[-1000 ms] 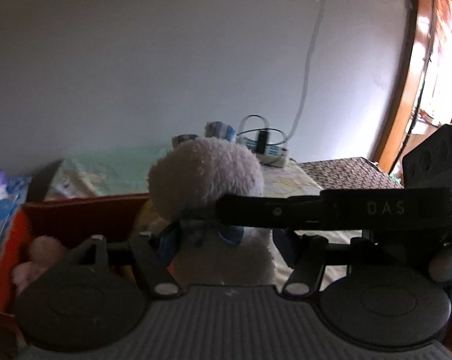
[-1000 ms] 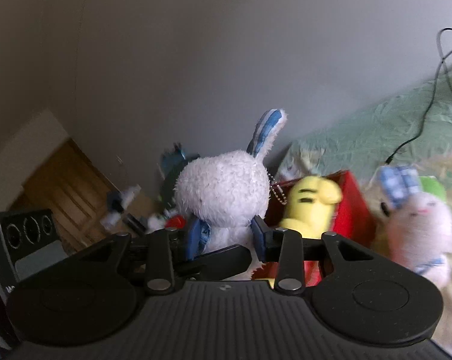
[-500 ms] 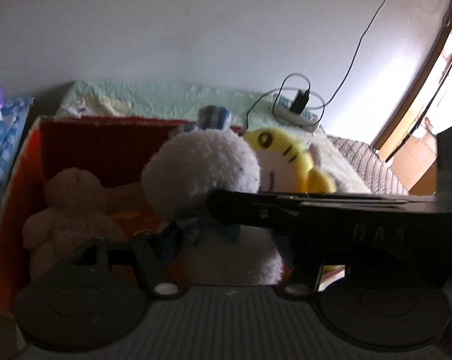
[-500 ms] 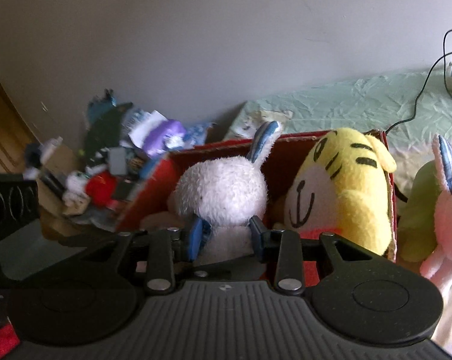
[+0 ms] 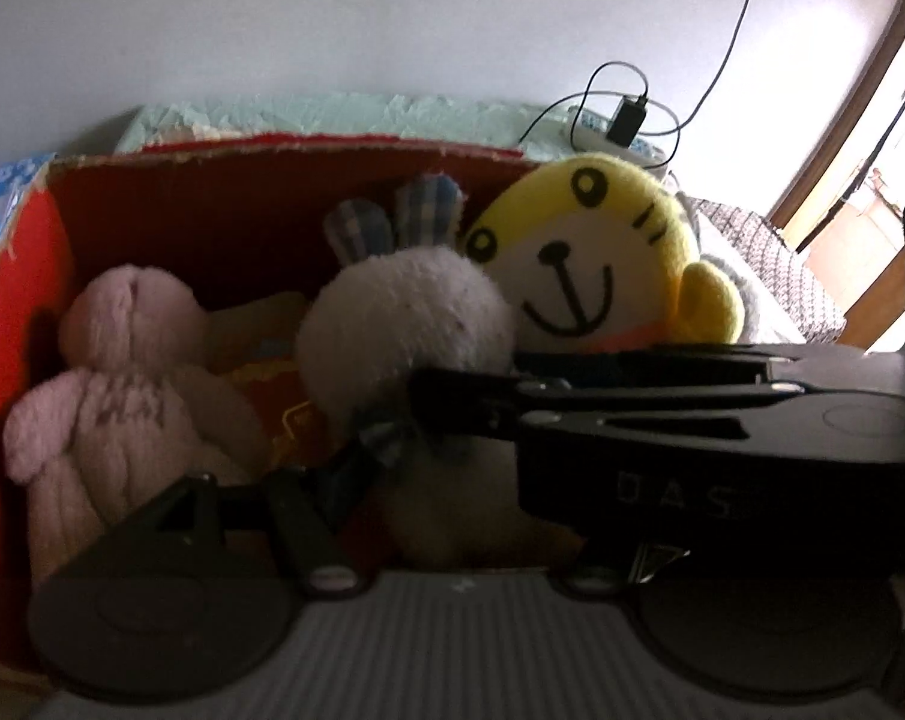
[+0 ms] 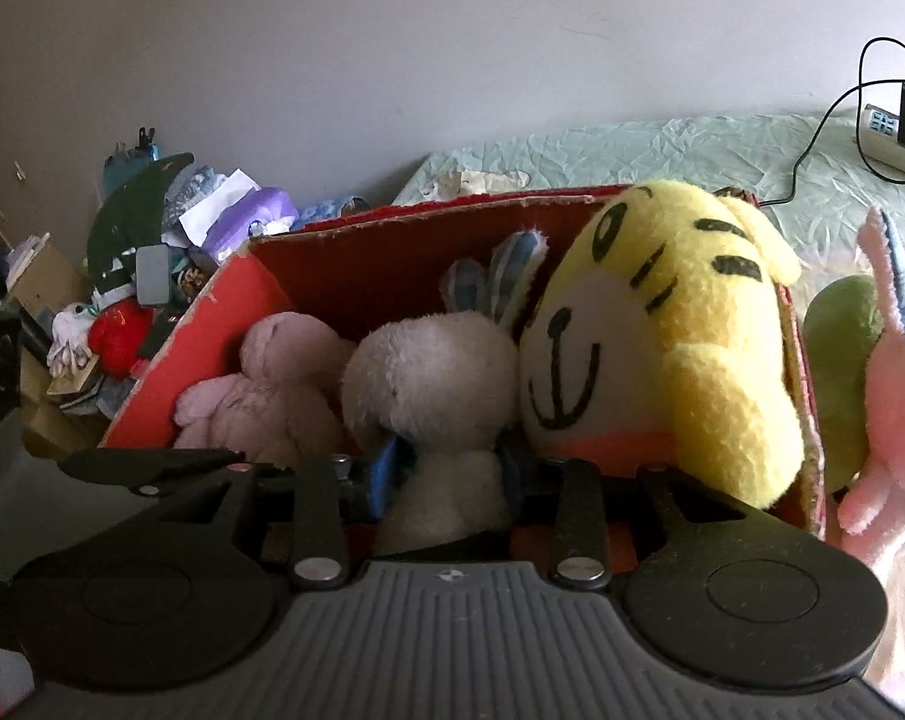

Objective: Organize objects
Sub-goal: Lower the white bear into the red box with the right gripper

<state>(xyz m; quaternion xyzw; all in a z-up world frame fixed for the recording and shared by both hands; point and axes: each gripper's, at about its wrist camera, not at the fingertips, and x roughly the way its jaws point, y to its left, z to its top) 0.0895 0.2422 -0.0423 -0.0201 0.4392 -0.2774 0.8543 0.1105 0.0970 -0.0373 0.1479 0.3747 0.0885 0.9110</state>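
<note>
The right gripper (image 6: 446, 474) pinches the white plush rabbit (image 6: 434, 384) around its body, blue pads pressed into the fur on both sides, and the toy sits inside the red cardboard box (image 6: 356, 252), roughly at the middle of its front edge. From the left wrist view the left gripper (image 5: 428, 480) is at the same rabbit (image 5: 404, 324), but its right finger is hidden behind the other tool's black body, so I cannot tell whether it is spread or pressed together. The rabbit is hemmed in closely: a pale pink plush bear (image 6: 266, 378) lies against the box's left wall, touching the rabbit's side, and a large yellow tiger plush (image 6: 680, 348) fills the right end, its face pressed against the rabbit's head and its body bulging over the right wall. The rabbit's checked ears (image 6: 500, 276) stand up against the rear wall. Outside the box's right wall are a green plush (image 6: 842, 336) and a pink rabbit plush (image 6: 896, 396), just beside each other. Beyond the rear wall lies a pale green sheet (image 6: 632, 150) with a power strip (image 6: 896, 144) and black cable near the far right corner. A pile of clutter (image 6: 152, 252) sits past the left wall.
</note>
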